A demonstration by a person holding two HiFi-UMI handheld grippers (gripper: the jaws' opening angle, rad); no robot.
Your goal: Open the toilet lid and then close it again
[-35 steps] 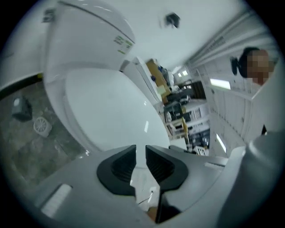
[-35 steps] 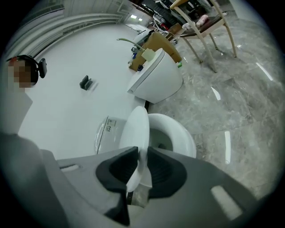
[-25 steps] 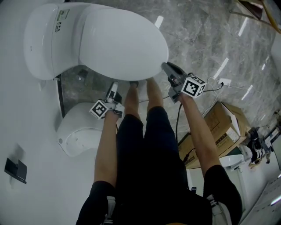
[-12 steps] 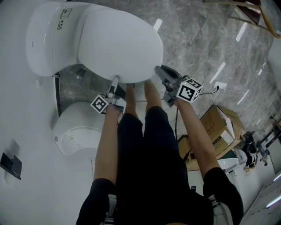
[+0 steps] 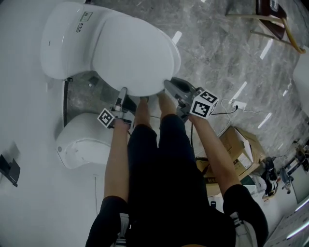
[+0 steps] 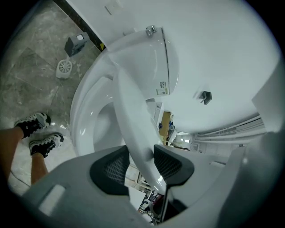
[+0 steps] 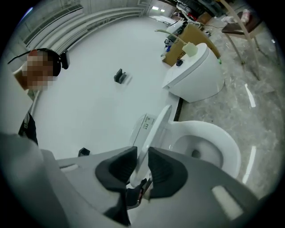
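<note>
The white toilet lid stands partly raised over the bowl, hinged at the tank. My left gripper holds the lid's front edge on the left. In the left gripper view the lid fills the gap between the pads; these jaws have just been closing on it. My right gripper is shut on the front edge at the right. In the right gripper view the thin lid rim is pinched between its pads. The bowl rim shows below the lid.
The person's legs stand right in front of the bowl, shoes on the marble floor. A second white fixture sits at the left, a cardboard box at the right, a chair far right. Another toilet stands along the wall.
The lid has swung further up from the bowl. Both grippers have risen with its front edge and moved in toward the tank.
</note>
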